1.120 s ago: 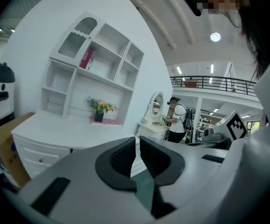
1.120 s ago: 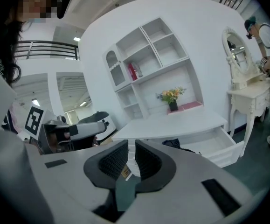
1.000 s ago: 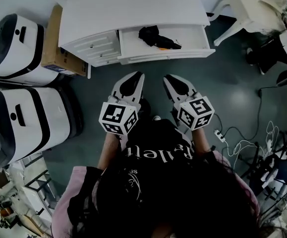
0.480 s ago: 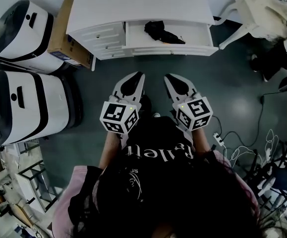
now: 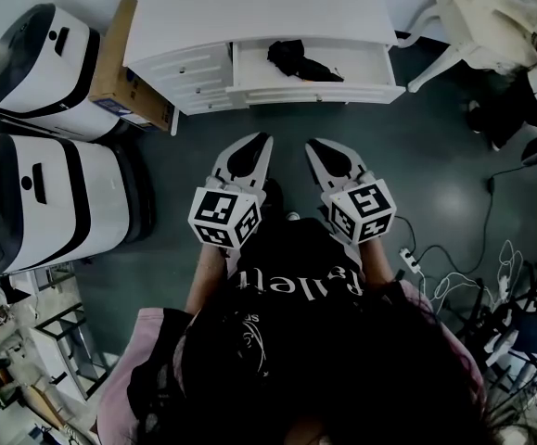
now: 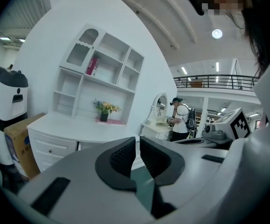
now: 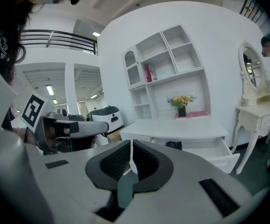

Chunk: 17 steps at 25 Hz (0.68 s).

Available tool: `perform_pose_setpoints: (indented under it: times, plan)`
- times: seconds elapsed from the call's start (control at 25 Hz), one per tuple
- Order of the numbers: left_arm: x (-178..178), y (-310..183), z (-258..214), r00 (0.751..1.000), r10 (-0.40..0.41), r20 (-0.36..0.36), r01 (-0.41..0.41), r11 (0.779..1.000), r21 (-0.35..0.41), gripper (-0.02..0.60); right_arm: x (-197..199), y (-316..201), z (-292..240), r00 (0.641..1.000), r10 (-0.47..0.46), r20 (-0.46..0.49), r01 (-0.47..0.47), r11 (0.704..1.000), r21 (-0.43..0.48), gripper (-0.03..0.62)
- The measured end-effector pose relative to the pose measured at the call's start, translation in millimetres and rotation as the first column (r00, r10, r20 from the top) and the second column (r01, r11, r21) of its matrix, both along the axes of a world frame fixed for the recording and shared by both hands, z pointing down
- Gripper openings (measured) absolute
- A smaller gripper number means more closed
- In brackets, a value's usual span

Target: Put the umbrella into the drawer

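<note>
The umbrella (image 5: 300,60) is lying black and folded inside the open drawer (image 5: 319,93) of the white desk (image 5: 249,12), toward the drawer's left half. Both tongs are hovering side by side over the dark floor (image 5: 435,156), well apart from the desk and pointing toward it. The left tongs (image 5: 261,139) are sitting drawn together, showing only a thin slit with nothing in it. The right tongs (image 5: 311,144) are sitting fully closed, also empty.
</note>
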<state>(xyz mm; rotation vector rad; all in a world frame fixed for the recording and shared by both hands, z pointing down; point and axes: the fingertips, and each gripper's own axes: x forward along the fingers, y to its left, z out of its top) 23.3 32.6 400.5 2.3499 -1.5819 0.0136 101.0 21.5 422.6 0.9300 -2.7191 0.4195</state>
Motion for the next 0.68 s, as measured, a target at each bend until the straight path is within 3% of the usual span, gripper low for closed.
perform_pose_setpoints:
  times: [0.68]
  plan:
    - [0.3, -1.4, 3.2, 1.000, 0.020, 0.005, -0.020, 1.000, -0.007, 0.040, 0.9, -0.2, 7.9, 1.000, 0.020, -0.007, -0.020, 0.999, -0.027, 0.052]
